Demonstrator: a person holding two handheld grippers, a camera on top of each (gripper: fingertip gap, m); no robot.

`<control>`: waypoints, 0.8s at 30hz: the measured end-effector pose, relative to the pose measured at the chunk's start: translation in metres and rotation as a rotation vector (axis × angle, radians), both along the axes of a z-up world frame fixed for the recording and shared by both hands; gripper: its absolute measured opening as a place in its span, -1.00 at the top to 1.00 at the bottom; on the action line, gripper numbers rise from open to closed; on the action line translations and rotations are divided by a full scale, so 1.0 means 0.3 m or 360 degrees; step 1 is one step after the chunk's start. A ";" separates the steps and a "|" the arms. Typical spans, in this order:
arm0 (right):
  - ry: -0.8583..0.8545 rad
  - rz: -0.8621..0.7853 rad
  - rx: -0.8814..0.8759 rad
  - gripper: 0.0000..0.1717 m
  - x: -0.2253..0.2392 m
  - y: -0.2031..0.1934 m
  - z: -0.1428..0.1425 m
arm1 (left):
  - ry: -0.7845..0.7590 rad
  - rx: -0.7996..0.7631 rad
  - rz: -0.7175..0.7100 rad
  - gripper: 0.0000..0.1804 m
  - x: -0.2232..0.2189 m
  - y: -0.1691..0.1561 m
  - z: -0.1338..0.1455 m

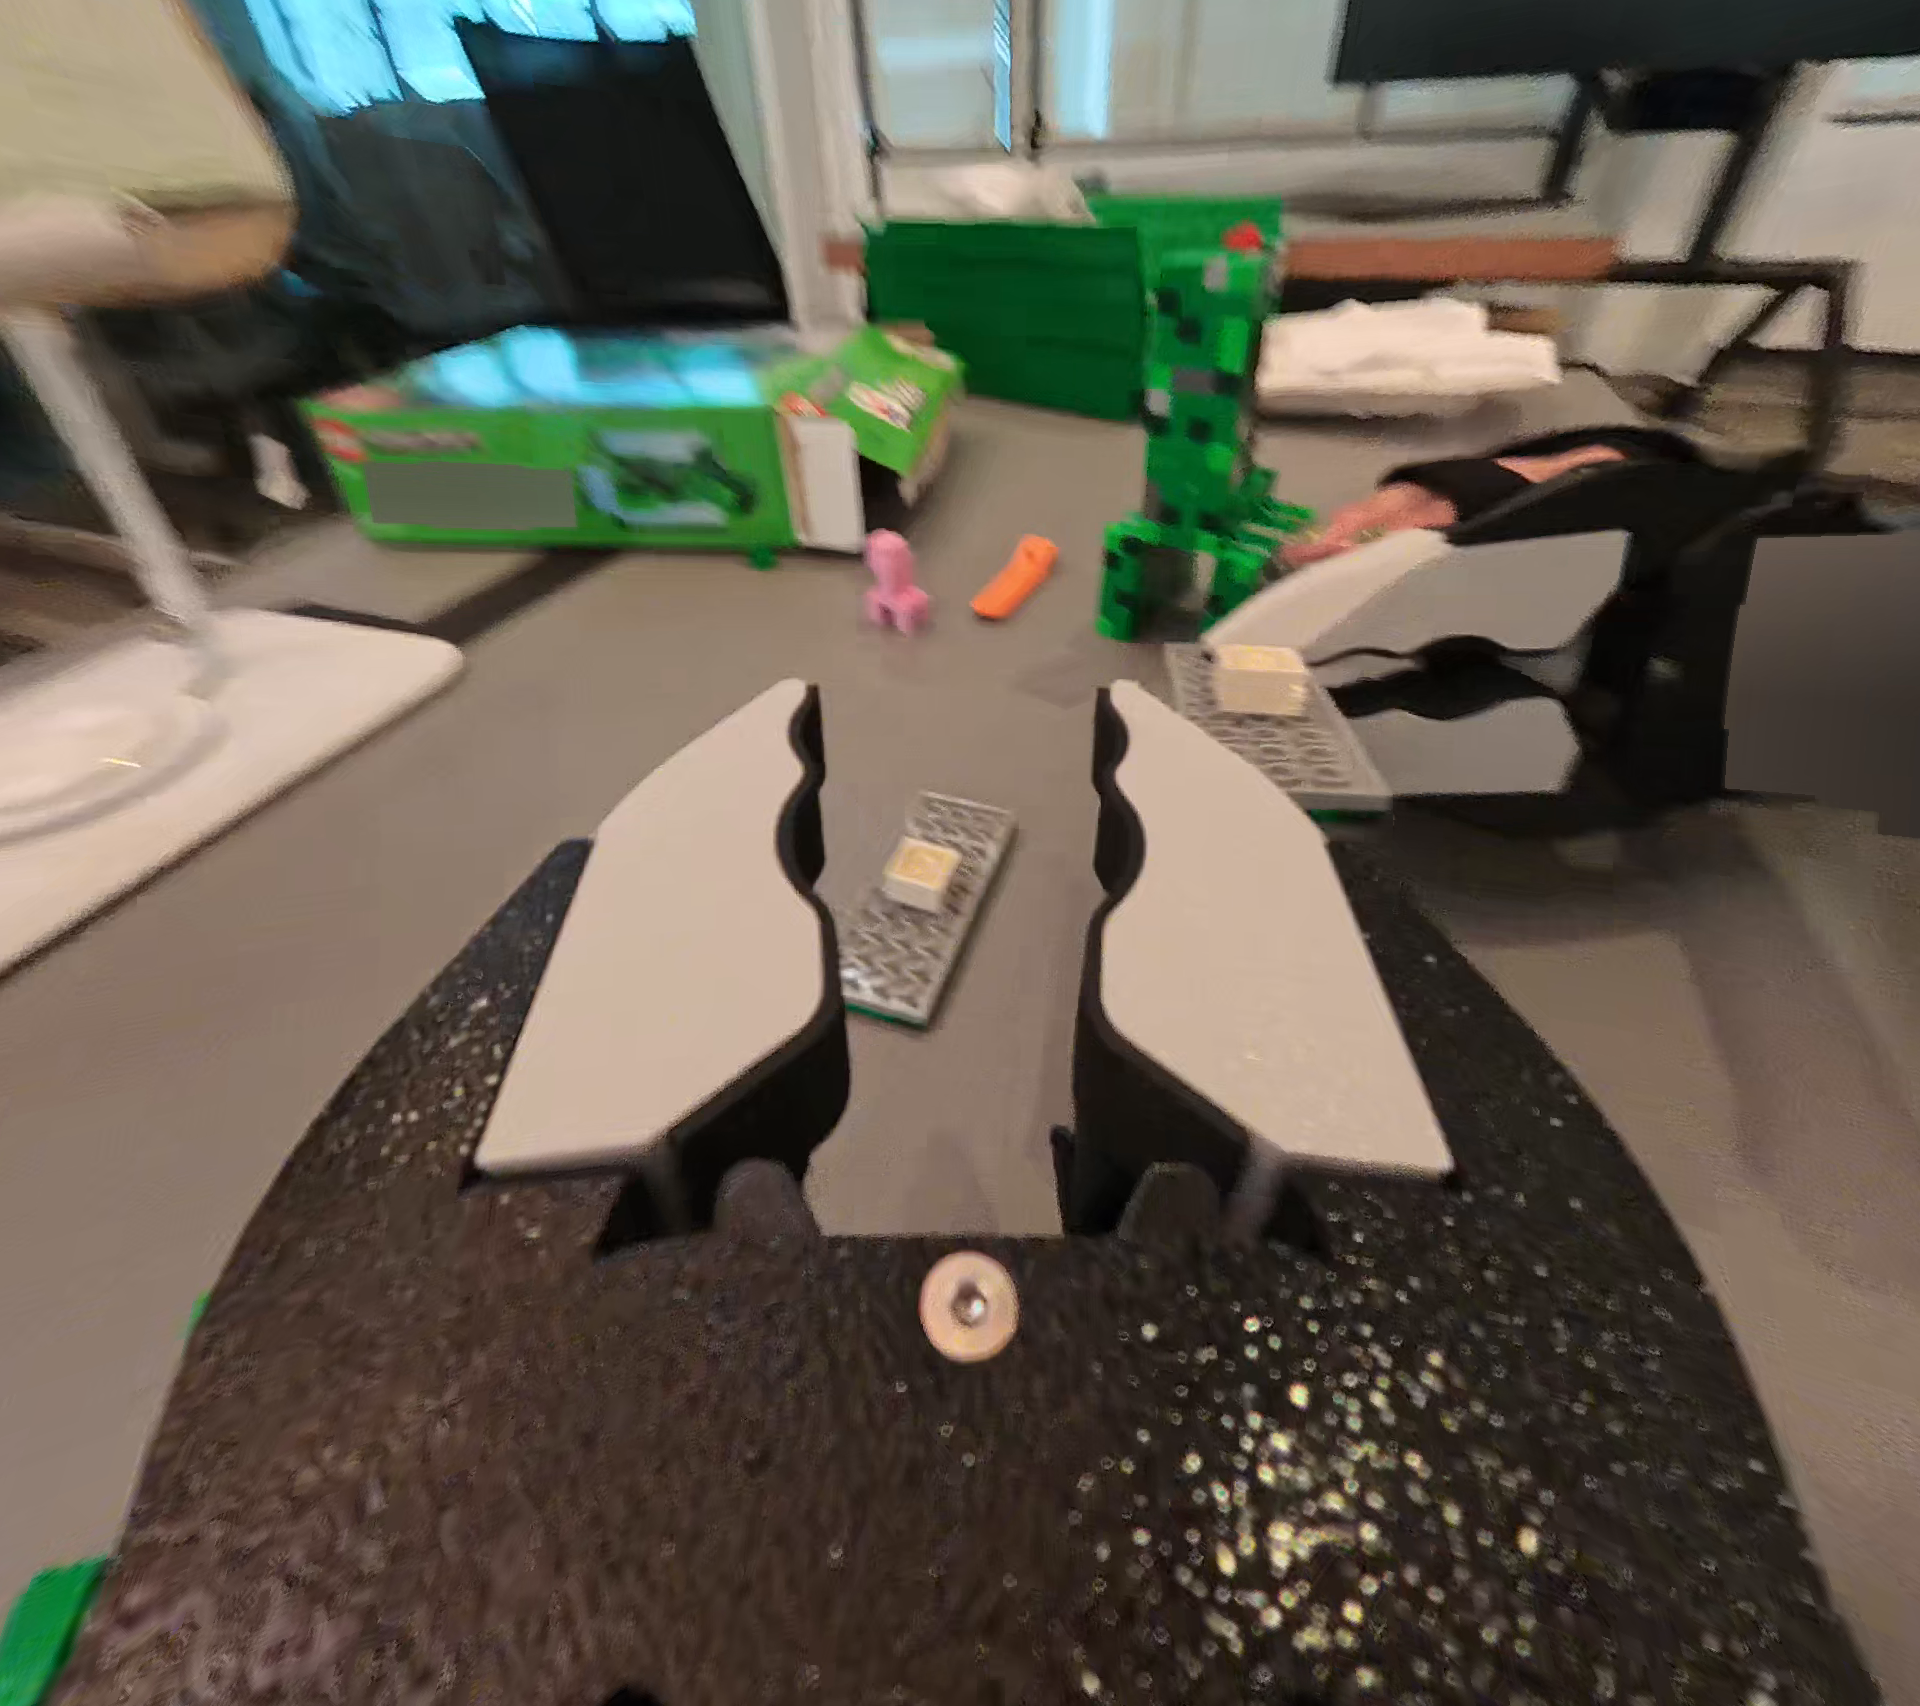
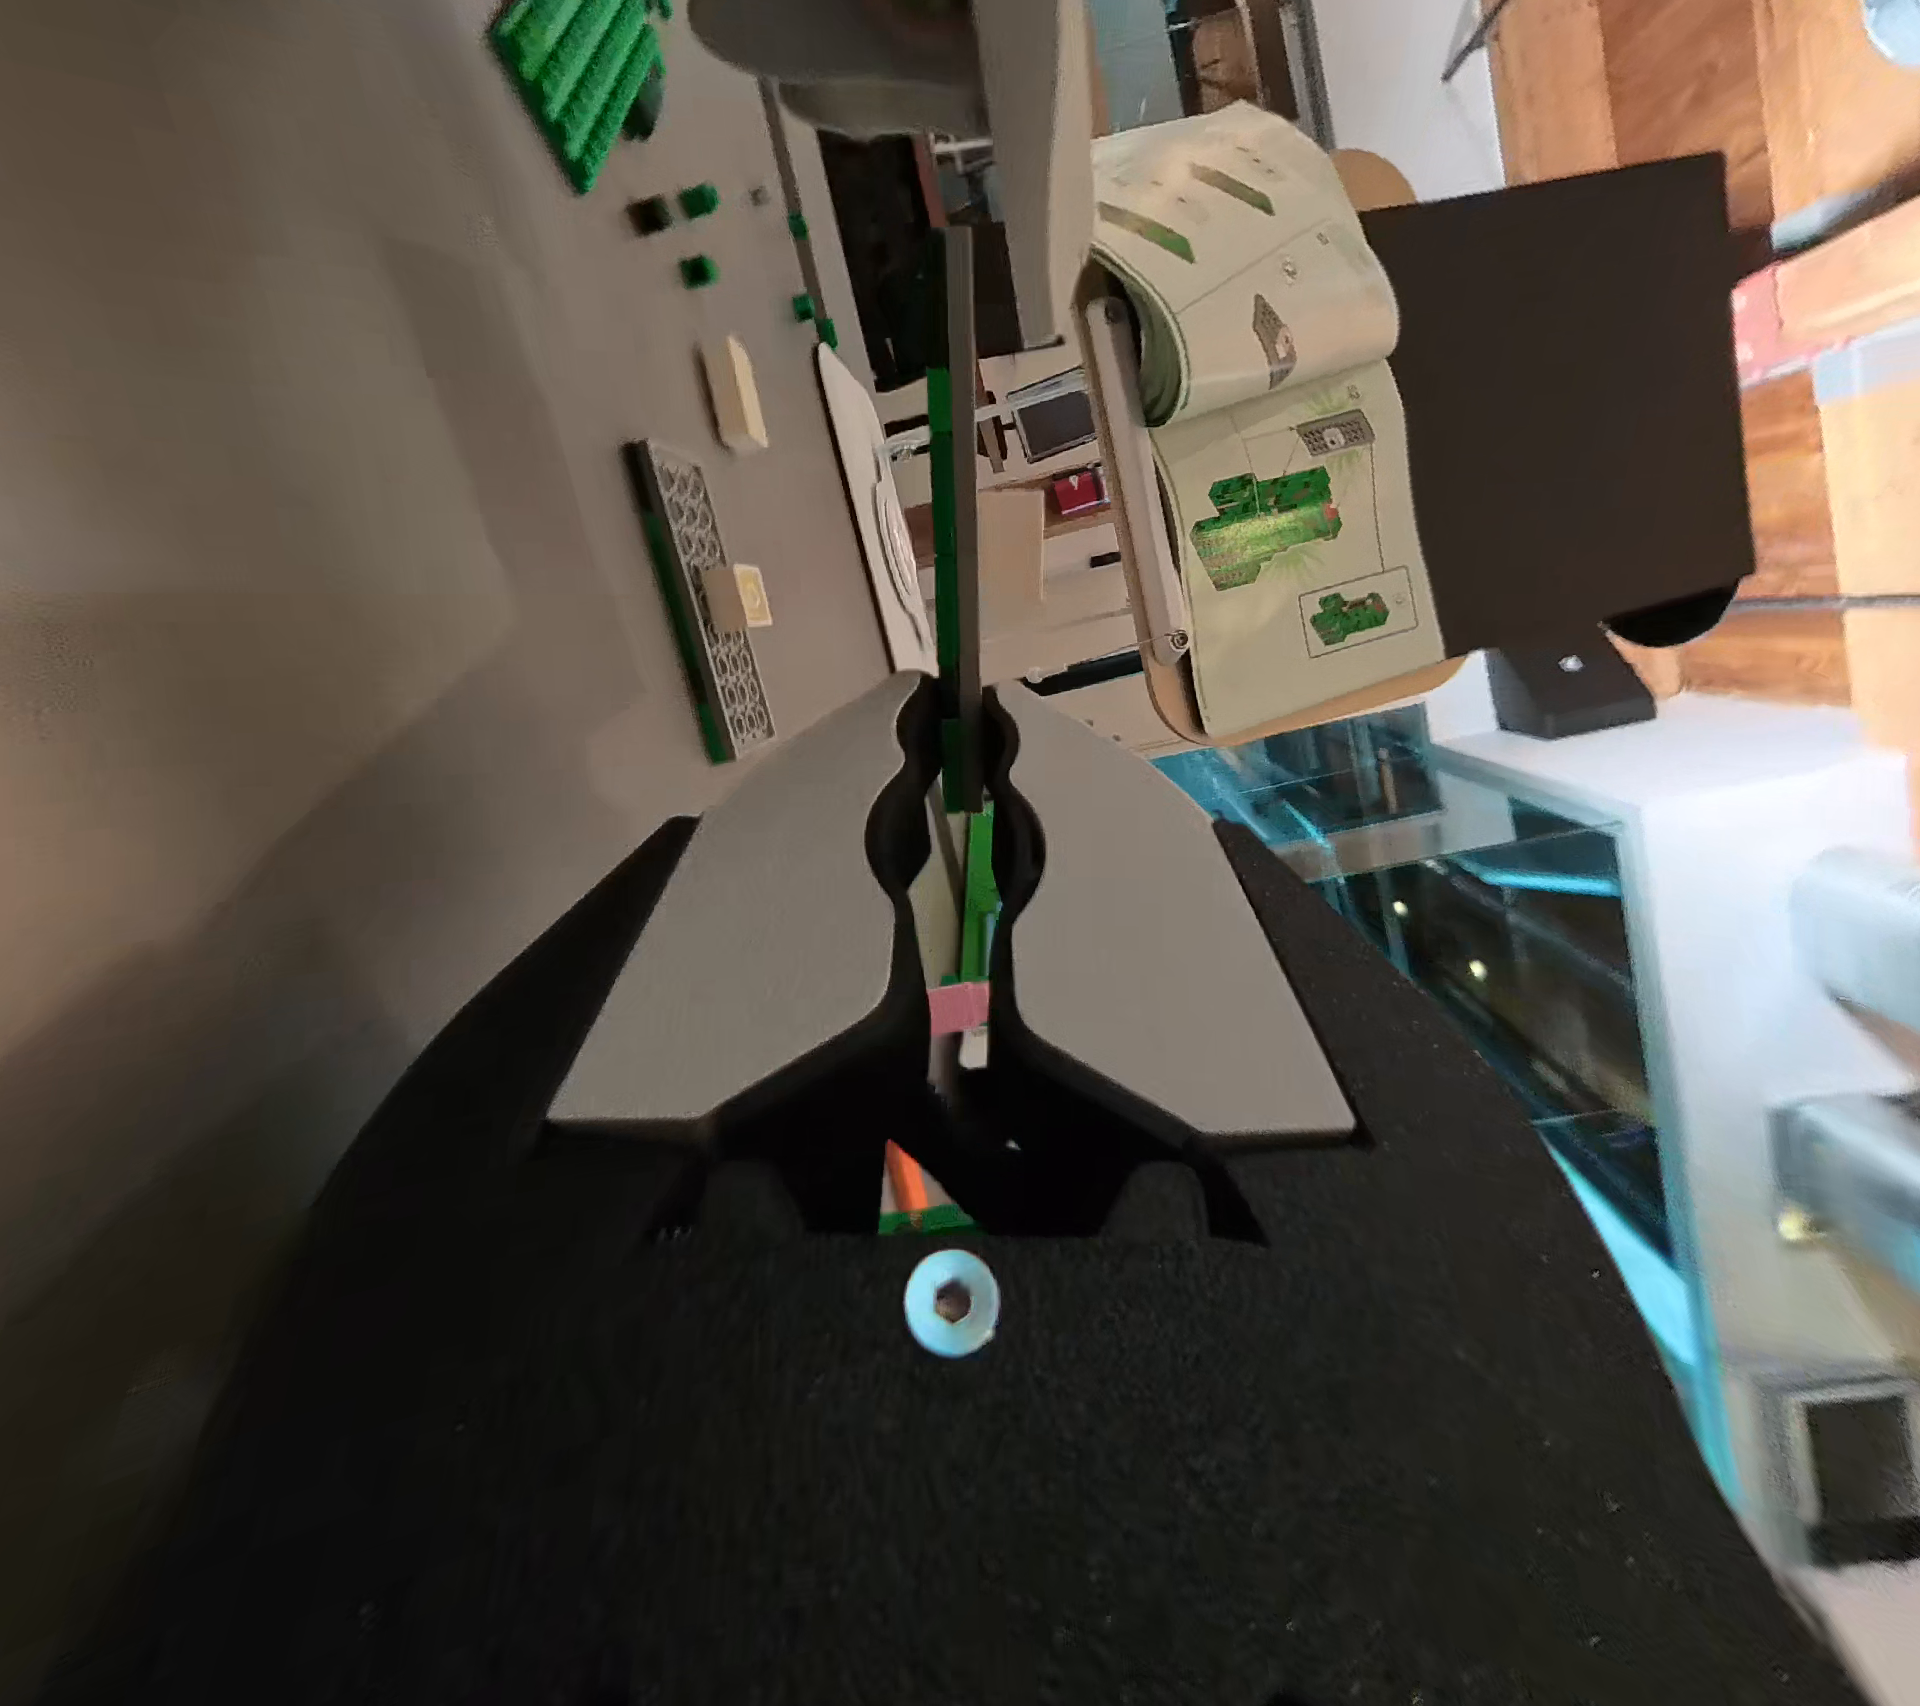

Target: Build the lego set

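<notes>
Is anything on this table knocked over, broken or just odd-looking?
A few things. The green toy box lies with its end flap hanging open. The small pink figure leans over rather than standing straight, and the orange piece lies loose beside it. The right gripper holds a grey and green plate edge-on, off the table.

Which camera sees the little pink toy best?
The left wrist view: the pink toy stands whole on the grey table, beside an orange piece. The right wrist view shows only a pink sliver between its gripper's fingers.
</notes>
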State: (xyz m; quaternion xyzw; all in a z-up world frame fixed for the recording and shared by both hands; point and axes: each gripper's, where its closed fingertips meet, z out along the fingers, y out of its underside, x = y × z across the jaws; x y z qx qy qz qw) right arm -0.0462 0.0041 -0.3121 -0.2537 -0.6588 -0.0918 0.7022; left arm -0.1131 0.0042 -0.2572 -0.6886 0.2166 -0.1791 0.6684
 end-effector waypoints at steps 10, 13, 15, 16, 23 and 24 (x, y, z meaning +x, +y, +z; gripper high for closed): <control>0.0166 0.0023 -0.0214 0.93 0.017 0.026 0.026 | 0.0023 0.0277 0.0213 0.46 -0.039 0.000 0.040; 0.0200 0.0014 -0.0247 0.93 0.024 0.037 0.032 | 0.0068 0.0287 0.0204 0.48 -0.026 0.003 0.035; 0.0212 0.0007 -0.0260 0.93 0.026 0.043 0.034 | 0.0078 0.0290 0.0197 0.51 -0.022 0.006 0.033; 0.0215 0.0008 -0.0266 0.93 0.026 0.045 0.033 | 0.0077 0.0279 0.0193 0.51 -0.022 0.008 0.029; 0.0234 0.0011 -0.0252 0.93 0.031 0.044 0.040 | 0.0024 0.0257 0.0203 0.53 -0.038 0.017 0.028; 0.0234 0.0012 -0.0253 0.93 0.032 0.044 0.041 | 0.0018 0.0251 0.0201 0.53 -0.038 0.018 0.027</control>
